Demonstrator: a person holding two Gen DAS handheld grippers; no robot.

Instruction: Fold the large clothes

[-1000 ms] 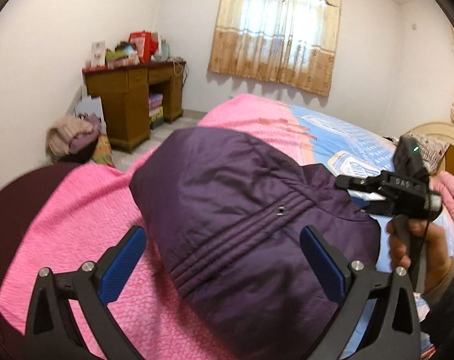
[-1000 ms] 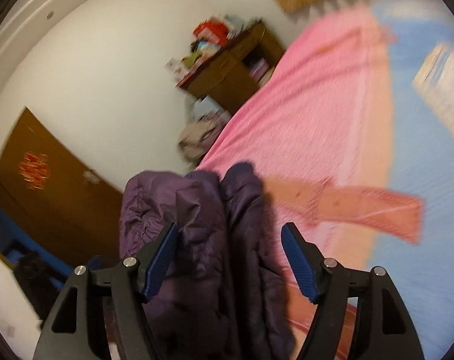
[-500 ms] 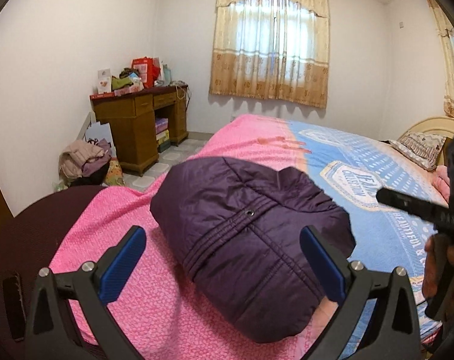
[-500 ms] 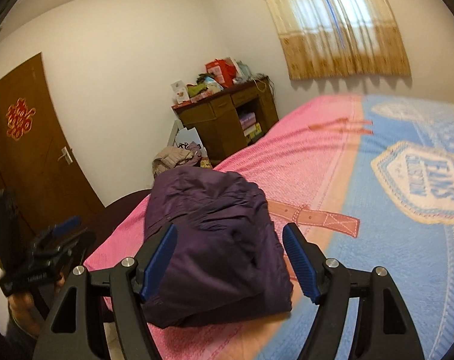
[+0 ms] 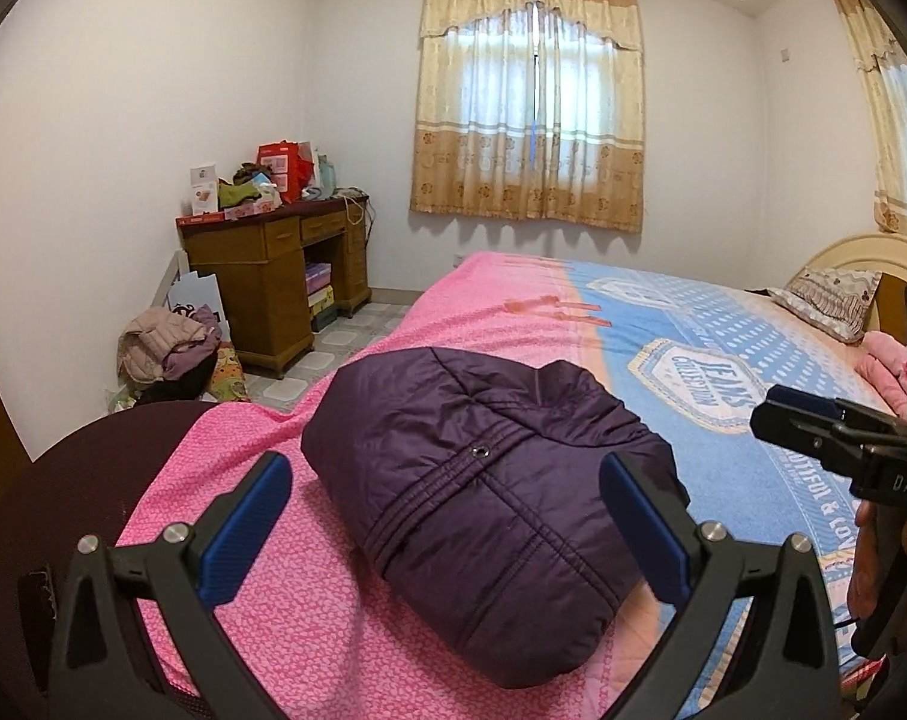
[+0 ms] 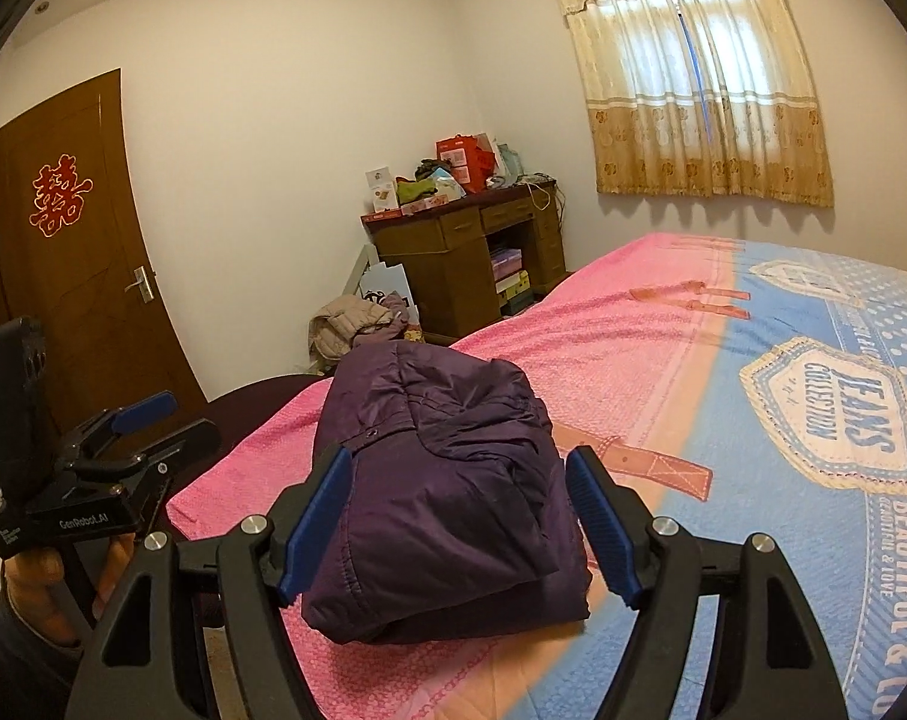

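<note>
A dark purple padded jacket (image 5: 483, 492) lies folded into a compact bundle on the pink part of the bed (image 5: 501, 324); it also shows in the right wrist view (image 6: 447, 492). My left gripper (image 5: 447, 525) is open and empty, held above and short of the bundle. My right gripper (image 6: 459, 519) is open and empty, also back from the bundle. Each gripper shows in the other's view: the right one (image 5: 837, 444) at the right edge, the left one (image 6: 123, 438) at the left.
The bed's cover (image 6: 813, 396) is pink near me and blue beyond. A wooden desk (image 5: 273, 276) with boxes stands by the far wall, a heap of clothes (image 5: 165, 348) on the floor beside it. A brown door (image 6: 75, 264) is at left. A pillow (image 5: 831, 300) lies by the headboard.
Both grippers have pulled up and back from the jacket. The folded bundle stays on the bed and looks smaller in both views.
</note>
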